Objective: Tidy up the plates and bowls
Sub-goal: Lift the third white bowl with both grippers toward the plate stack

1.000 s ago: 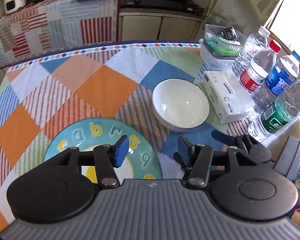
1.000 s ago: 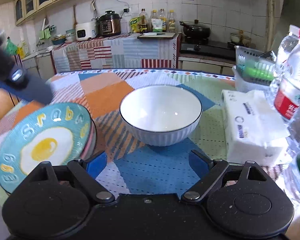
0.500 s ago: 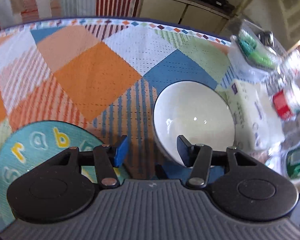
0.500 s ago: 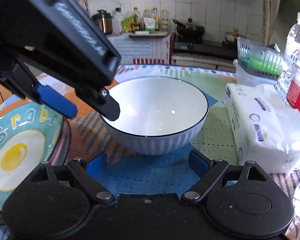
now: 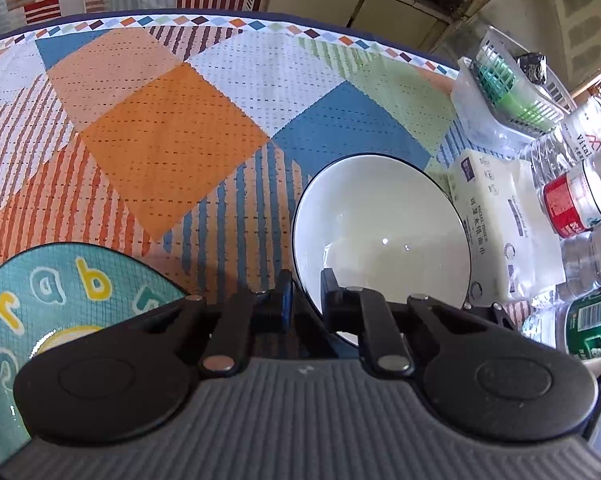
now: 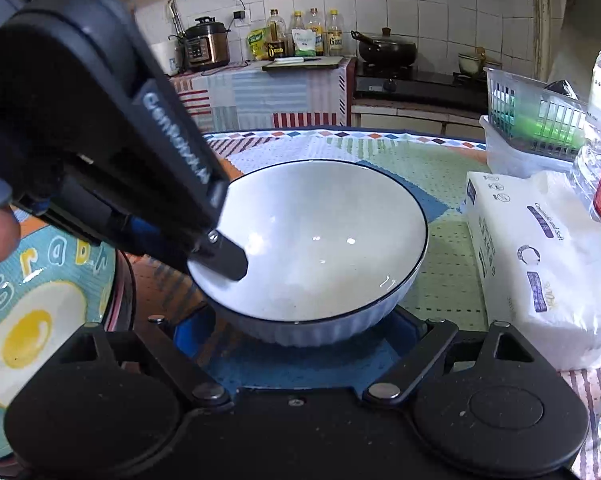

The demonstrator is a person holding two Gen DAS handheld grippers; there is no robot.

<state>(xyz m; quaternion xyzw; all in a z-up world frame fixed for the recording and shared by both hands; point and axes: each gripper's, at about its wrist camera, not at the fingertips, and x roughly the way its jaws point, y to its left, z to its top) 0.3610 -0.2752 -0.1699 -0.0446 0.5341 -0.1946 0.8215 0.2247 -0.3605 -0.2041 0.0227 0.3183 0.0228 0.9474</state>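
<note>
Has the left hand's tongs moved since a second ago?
Yes. The left tongs came down from beside the egg plate and closed on the white bowl rim, toward the tissue pack.

White bowl [image 6: 320, 248], dark-rimmed, ribbed outside, upright; teal fried-egg plate [image 6: 40, 304] beside it, nearer table's left edge.

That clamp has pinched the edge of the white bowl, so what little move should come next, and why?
Probably a gentle lift. The left gripper has its jaws shut on the white bowl at its rim, one inside and one outside. The egg plate sits just beside it, a likely place to carry it.
</note>
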